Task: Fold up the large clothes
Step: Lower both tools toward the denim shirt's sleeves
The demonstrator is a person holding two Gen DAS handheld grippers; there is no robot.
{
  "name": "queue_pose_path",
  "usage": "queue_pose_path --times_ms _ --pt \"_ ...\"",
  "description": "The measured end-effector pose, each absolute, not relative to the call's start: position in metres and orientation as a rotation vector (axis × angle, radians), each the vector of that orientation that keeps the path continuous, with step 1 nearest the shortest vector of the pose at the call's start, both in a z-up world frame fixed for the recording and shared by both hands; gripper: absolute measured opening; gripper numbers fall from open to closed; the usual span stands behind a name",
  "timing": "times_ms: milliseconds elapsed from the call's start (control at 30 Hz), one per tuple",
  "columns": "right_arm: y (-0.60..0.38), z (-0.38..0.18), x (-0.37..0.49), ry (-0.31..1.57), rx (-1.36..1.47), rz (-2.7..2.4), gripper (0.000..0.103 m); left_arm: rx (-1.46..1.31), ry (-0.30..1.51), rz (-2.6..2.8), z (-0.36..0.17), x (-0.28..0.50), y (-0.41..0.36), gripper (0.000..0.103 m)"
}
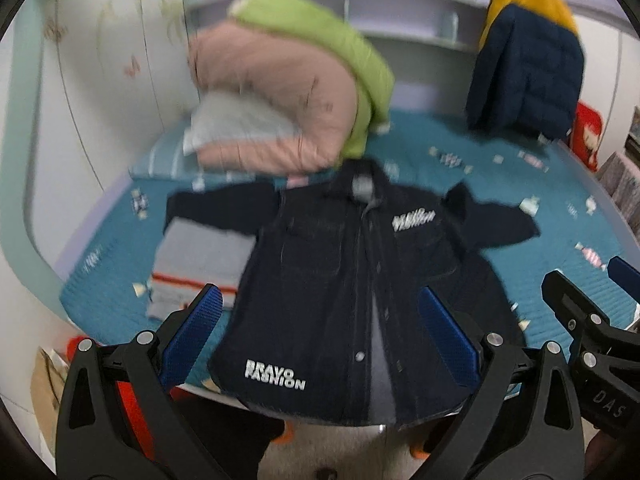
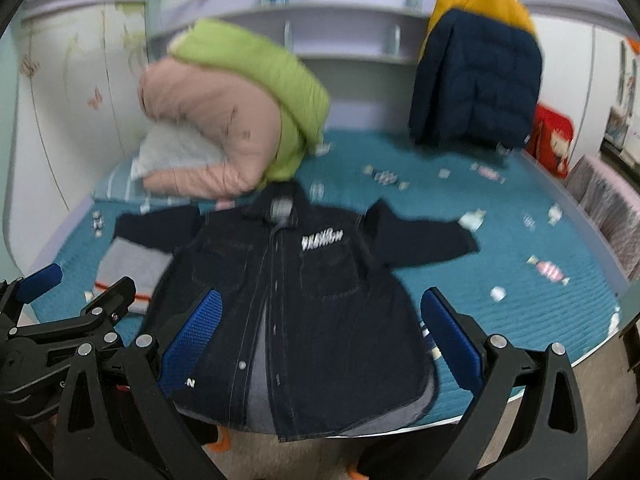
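Denim jacket [image 1: 340, 280] spread on bed [image 1: 500, 184]; folded grey cloth [image 1: 200, 256] under sleeve; both tools [image 1: 320, 336] [image 2: 320, 336] apart, empty.

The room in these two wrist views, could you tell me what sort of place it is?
Most likely a bedroom: a bed with a teal candy-print quilted cover, rolled pink and green duvets at its head, and a navy-and-mustard puffer jacket hanging behind.

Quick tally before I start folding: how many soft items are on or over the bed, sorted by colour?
Dark navy: 2, the denim jacket spread flat and the hanging puffer coat
Grey: 1, folded garment beside the jacket
Pink: 1, quilt
Green: 1, quilt on the pink one
Mustard yellow: 1, hanging garment
Red: 1, cushion
Total: 7
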State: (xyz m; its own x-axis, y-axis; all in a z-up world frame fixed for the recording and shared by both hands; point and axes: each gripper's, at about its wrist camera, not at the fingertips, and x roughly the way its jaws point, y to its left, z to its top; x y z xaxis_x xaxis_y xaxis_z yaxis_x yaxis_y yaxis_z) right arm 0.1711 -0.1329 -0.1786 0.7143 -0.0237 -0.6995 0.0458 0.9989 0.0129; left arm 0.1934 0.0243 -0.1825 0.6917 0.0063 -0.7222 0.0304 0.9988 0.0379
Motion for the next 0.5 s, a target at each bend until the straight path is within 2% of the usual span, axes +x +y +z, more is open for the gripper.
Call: queue_pose_path --times_ms 267,500 --pt "-0.111 -0.264 0.249 0.963 0.112 0.065 0.096 -0.037 0.999 -0.011 -0.268 0.262 0.068 0.098" --pt "-0.08 -0.32 0.313 1.023 0.079 0.085 0.096 -0.302 1.008 0.056 -0.304 0.35 0.197 0.098"
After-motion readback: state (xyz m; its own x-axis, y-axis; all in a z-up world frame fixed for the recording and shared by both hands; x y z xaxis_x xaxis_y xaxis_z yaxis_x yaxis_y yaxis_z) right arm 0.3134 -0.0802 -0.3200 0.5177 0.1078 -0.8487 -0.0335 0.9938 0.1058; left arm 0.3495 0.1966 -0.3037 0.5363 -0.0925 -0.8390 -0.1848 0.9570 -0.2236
